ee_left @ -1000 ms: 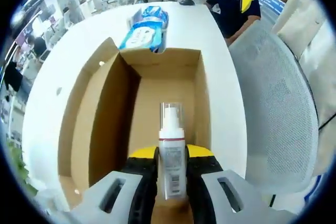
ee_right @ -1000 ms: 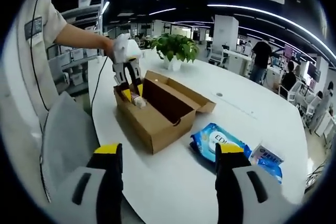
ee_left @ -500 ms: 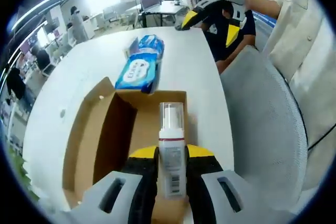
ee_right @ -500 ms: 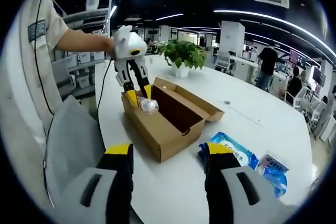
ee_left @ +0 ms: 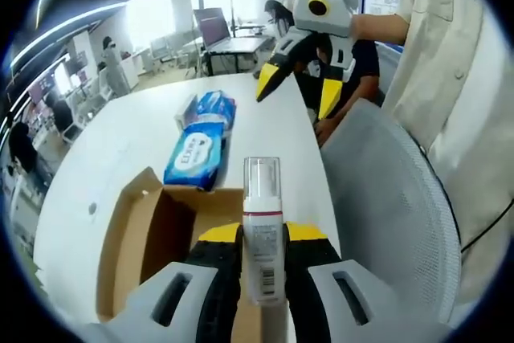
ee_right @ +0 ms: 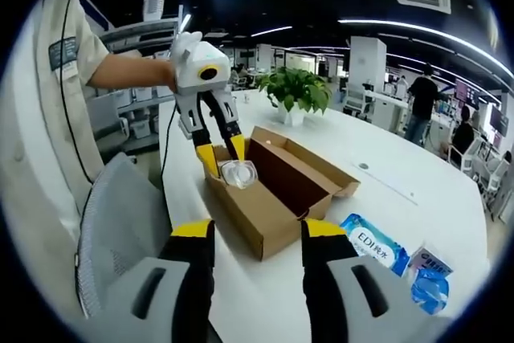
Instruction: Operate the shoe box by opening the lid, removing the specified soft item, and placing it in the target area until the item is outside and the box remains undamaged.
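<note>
Left gripper view: left gripper (ee_left: 263,256) clamps the pump bottle (ee_left: 263,240), held above the open shoe box (ee_left: 152,234); wipes pack (ee_left: 197,148) lies on the table (ee_left: 120,134) beyond the box's far end.
Right gripper view: right gripper (ee_right: 250,240) empty, jaws apart; bottle above the box's near end.
Progress: lid open, bottle lifted out; placing remains.

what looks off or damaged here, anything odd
Nothing looks damaged or spilled. The shoe box sits open and intact on the white table. The one mismatch: the left claw holds a rigid pump bottle, not a soft item.
</note>
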Demonstrator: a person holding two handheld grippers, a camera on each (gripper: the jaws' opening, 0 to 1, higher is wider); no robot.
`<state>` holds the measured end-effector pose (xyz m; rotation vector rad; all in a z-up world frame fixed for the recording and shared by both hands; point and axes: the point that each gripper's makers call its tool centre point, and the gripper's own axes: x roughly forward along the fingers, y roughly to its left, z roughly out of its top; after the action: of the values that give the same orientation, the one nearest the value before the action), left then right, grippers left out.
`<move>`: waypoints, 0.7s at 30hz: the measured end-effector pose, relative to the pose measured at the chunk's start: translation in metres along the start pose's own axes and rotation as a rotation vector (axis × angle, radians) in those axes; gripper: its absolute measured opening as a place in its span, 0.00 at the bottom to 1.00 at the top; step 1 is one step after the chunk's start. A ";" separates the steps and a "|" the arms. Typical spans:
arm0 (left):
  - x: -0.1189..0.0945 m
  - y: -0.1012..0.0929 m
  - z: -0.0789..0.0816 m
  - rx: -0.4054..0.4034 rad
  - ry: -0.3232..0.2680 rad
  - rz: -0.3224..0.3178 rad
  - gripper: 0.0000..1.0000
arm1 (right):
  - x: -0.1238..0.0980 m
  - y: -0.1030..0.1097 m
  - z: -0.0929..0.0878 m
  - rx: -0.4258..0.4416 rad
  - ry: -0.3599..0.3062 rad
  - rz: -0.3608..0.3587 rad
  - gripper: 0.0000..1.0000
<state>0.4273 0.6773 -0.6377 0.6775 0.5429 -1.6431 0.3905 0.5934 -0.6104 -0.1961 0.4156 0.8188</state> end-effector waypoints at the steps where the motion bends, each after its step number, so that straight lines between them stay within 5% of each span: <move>1: 0.000 -0.003 0.003 0.004 -0.011 -0.005 0.17 | 0.001 0.003 0.002 -0.002 -0.004 0.014 0.35; 21: 0.011 -0.035 0.033 0.056 -0.123 -0.098 0.17 | 0.014 0.033 0.020 -0.084 -0.040 0.150 0.23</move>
<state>0.3872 0.6527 -0.6221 0.5939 0.4494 -1.7845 0.3806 0.6317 -0.5988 -0.2284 0.3617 0.9869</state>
